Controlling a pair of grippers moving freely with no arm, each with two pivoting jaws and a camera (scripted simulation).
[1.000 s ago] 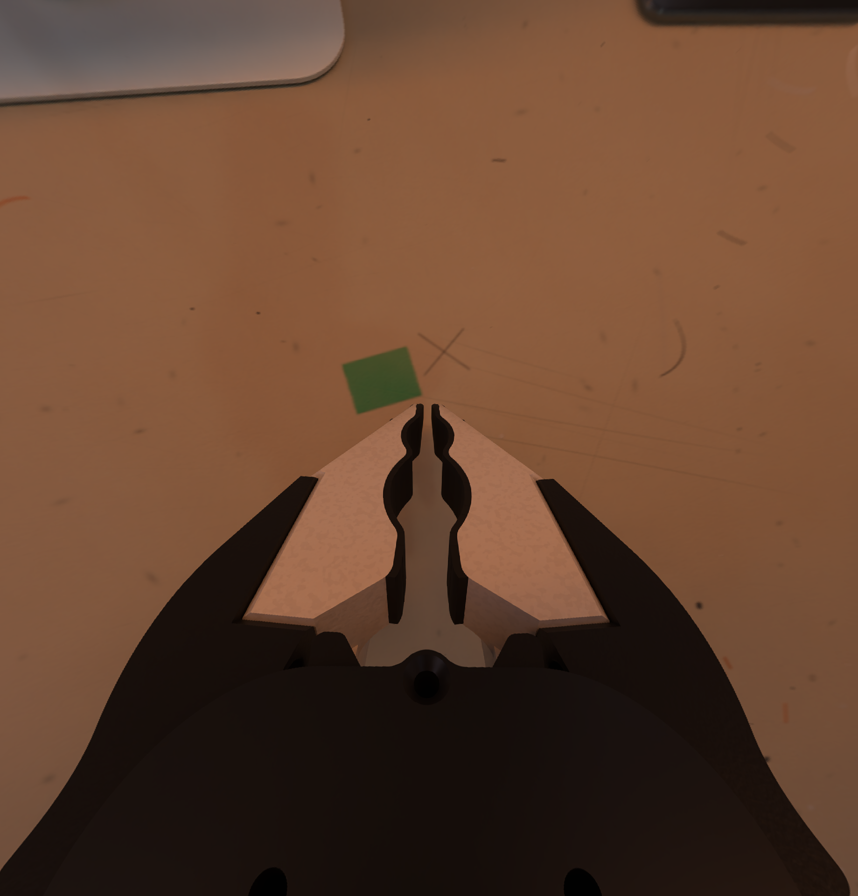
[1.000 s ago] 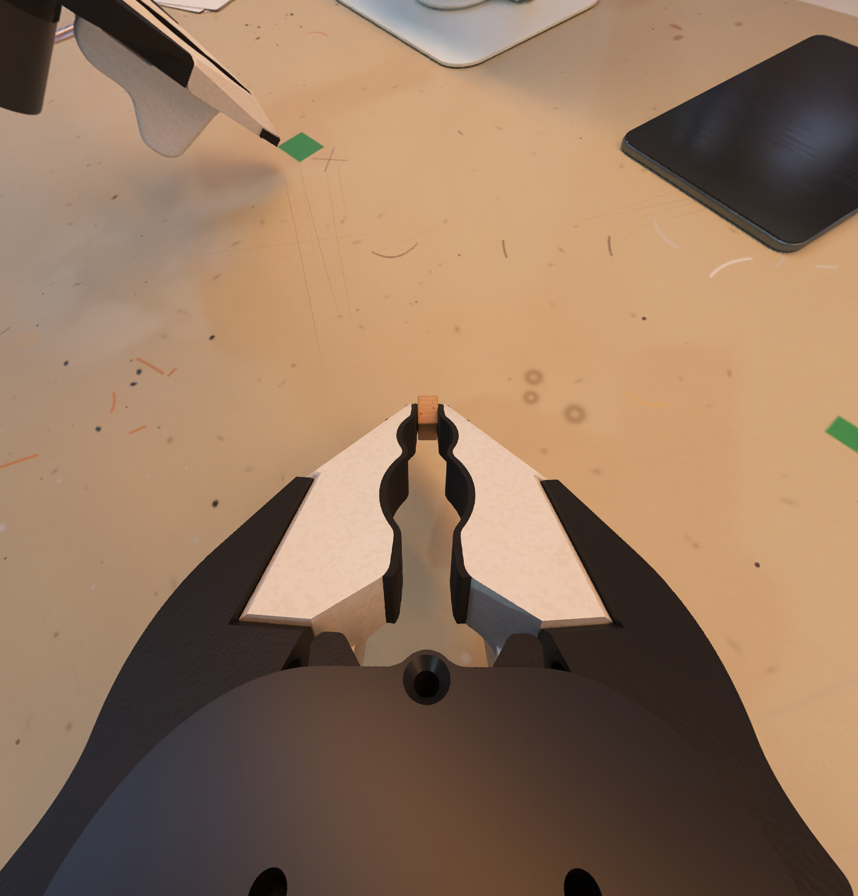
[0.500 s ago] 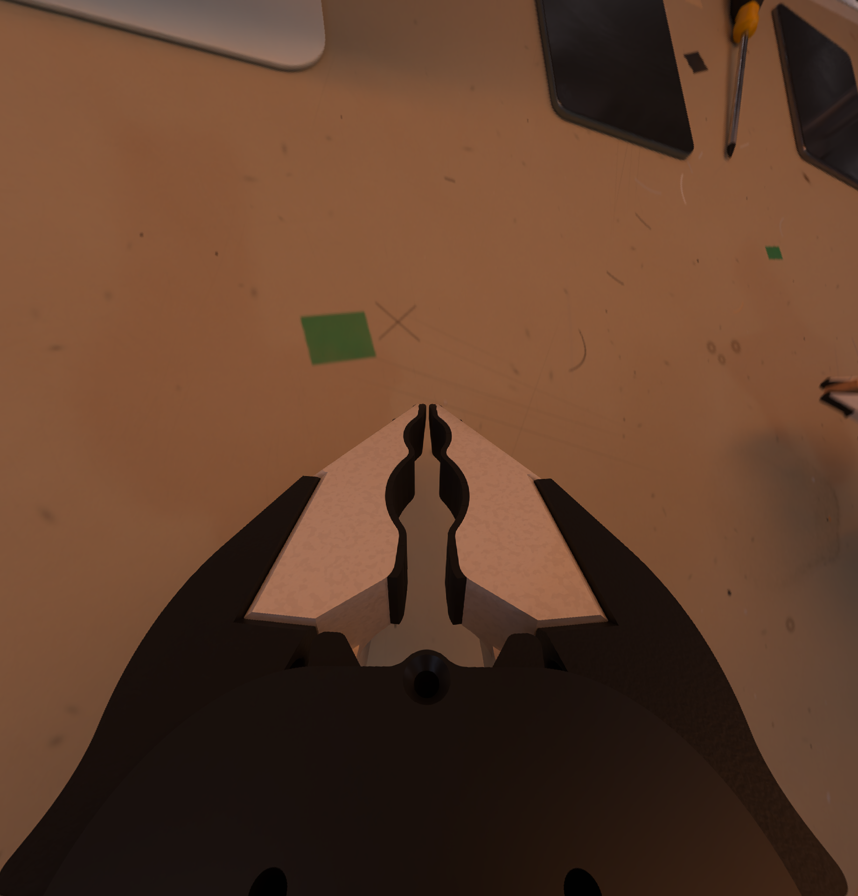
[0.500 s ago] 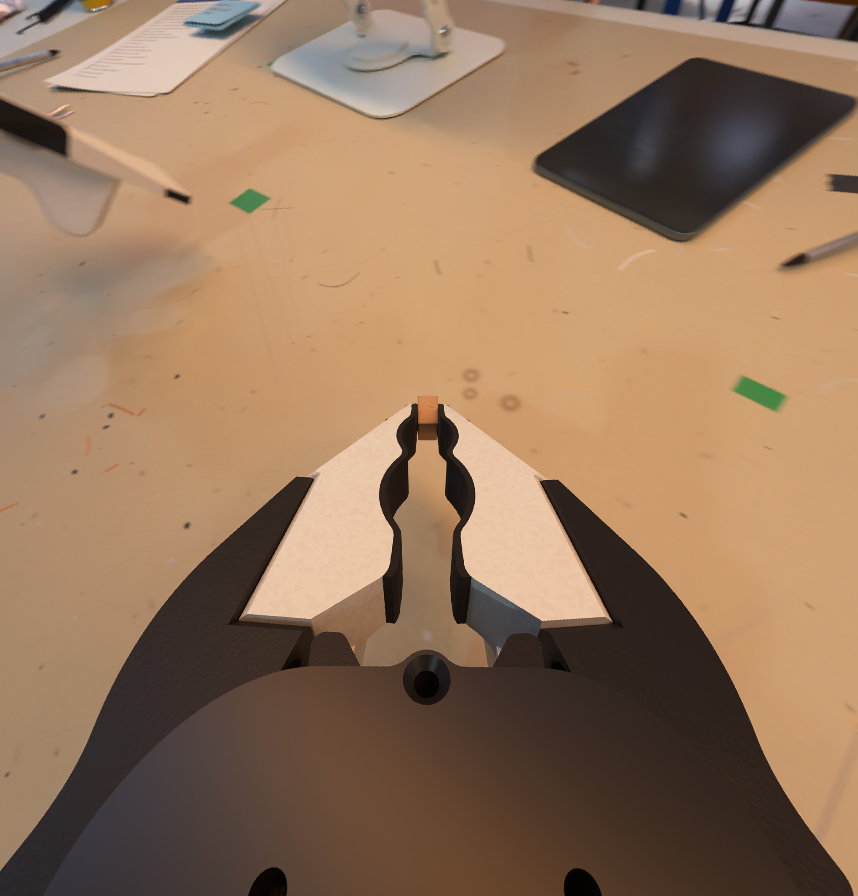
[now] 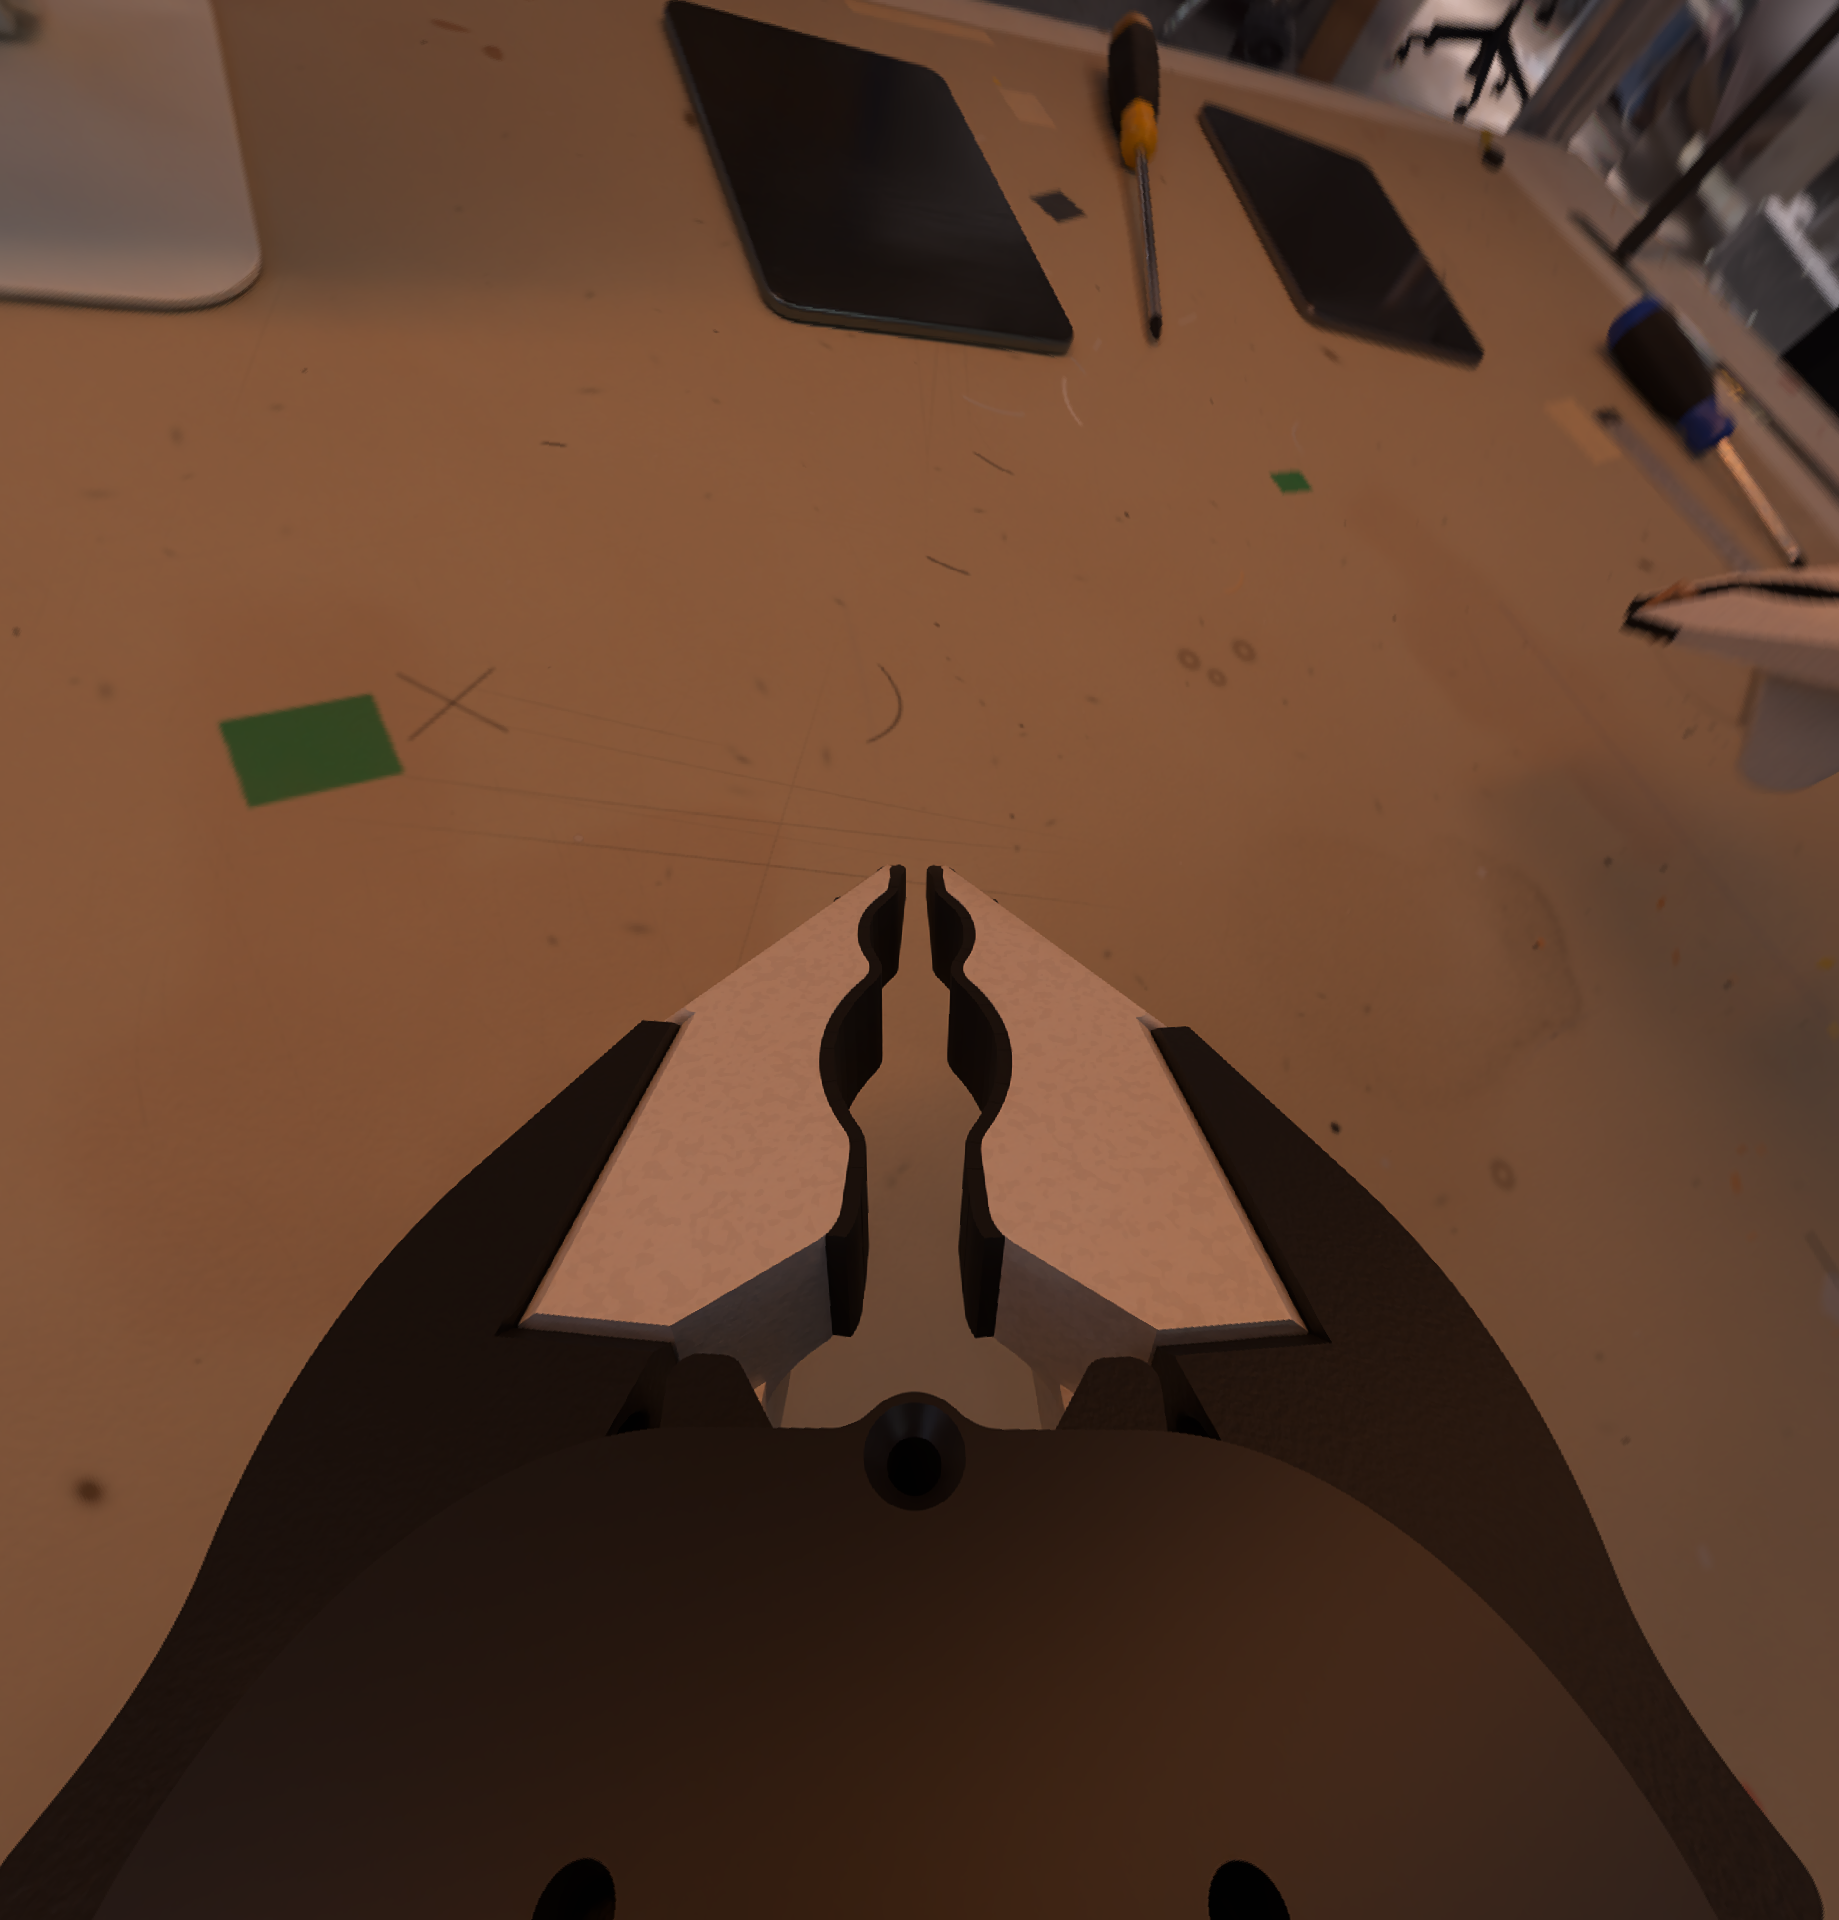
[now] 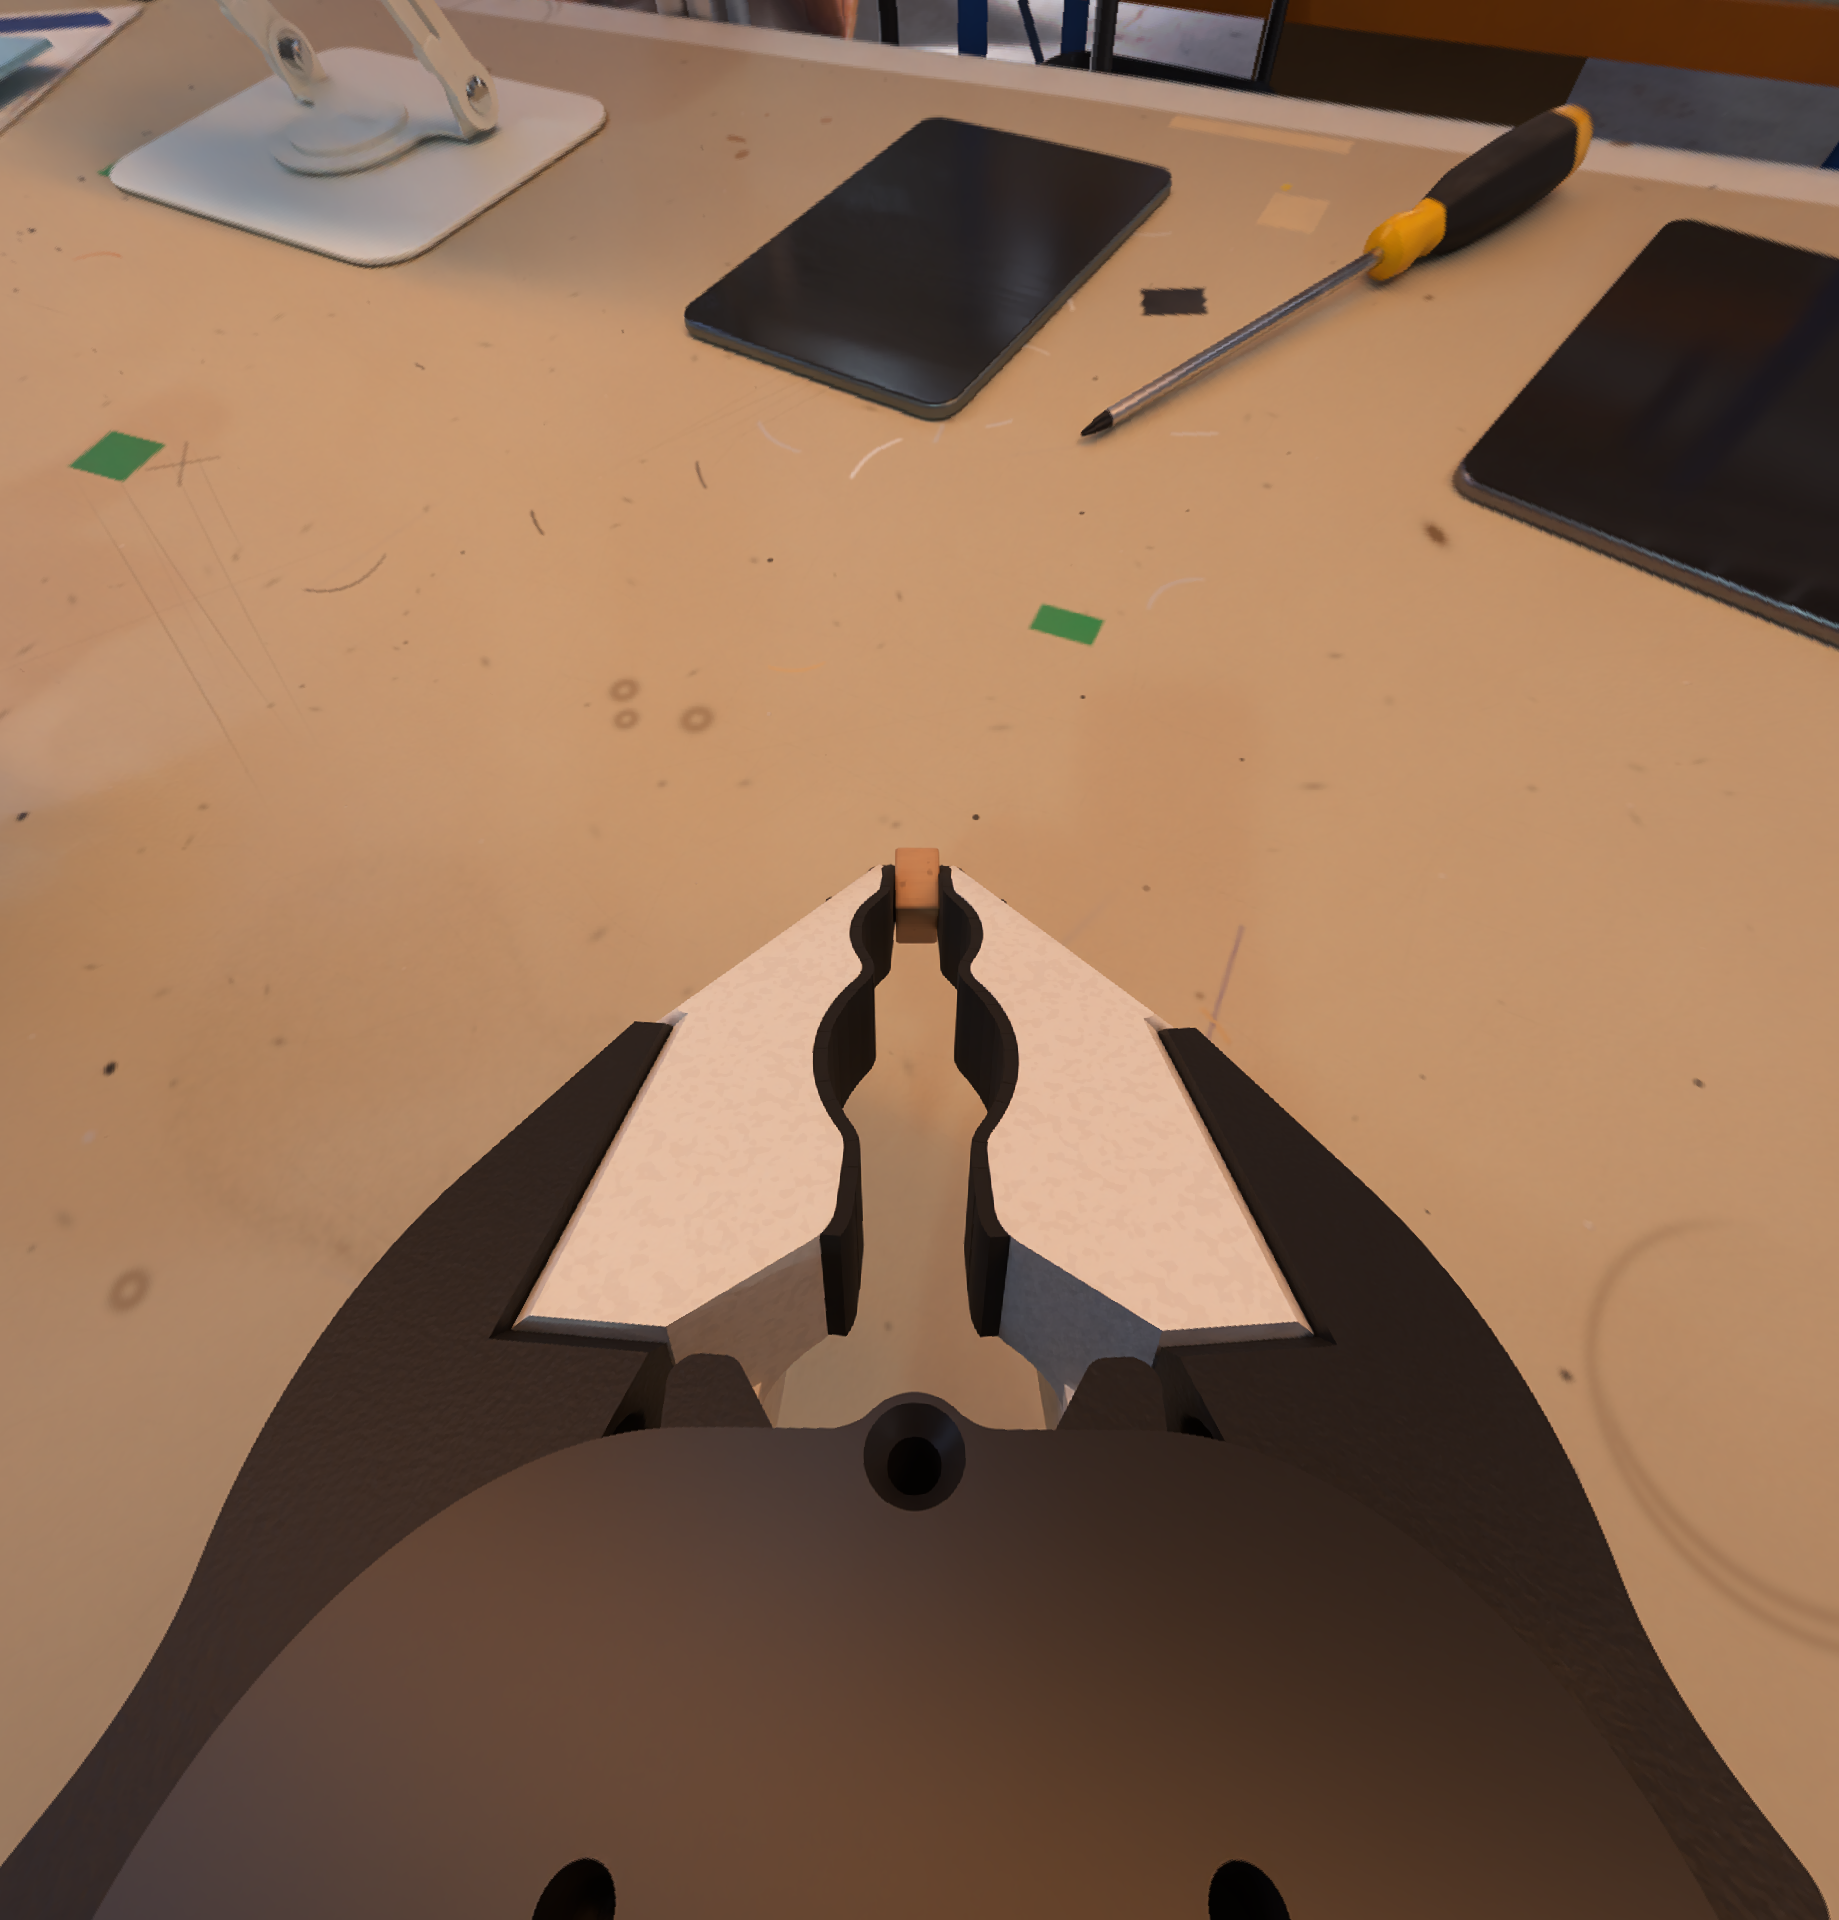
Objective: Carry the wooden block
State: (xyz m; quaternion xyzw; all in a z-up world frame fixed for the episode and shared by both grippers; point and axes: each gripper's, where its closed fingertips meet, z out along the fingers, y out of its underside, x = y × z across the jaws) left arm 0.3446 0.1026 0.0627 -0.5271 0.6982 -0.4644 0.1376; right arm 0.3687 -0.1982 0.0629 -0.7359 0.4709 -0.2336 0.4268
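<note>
- A large green square patch (image 5: pixel 310 749) was seen far left on the scratched tan tabletop (image 5: pixel 582 520), beside a pencilled cross.
- The left gripper (image 5: pixel 915 875) was held with its tips nearly together, nothing between them.
- The small tan wooden block (image 6: pixel 916 891) was clamped at the tips of the right gripper (image 6: pixel 916 883), above the table.
- A black tablet (image 6: pixel 930 265), a yellow-and-black screwdriver (image 6: pixel 1341 272) and a second tablet (image 6: pixel 1715 426) lay well beyond, clear of the block.
</note>
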